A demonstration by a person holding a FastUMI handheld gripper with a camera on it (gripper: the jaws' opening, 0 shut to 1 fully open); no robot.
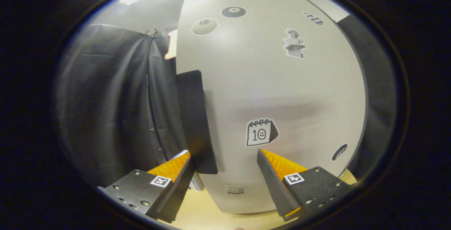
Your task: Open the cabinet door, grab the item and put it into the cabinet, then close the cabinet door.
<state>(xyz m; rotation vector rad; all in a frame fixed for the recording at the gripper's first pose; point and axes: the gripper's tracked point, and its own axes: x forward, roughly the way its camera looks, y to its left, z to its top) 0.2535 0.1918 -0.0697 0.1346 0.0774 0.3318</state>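
The white cabinet door stands close in front of me, dotted with several stickers. A black vertical handle runs along its left edge. My gripper is open, and the handle's lower end lies between the fingers, right beside the left fingertip. The right fingertip sits in front of the door face, just below a calendar sticker. Nothing is pressed between the fingers. I cannot tell whether the door is ajar.
Black cloth hangs to the left of the cabinet and also at its right side. A light wooden tabletop lies under the cabinet and the fingers. A small white object shows behind the left finger.
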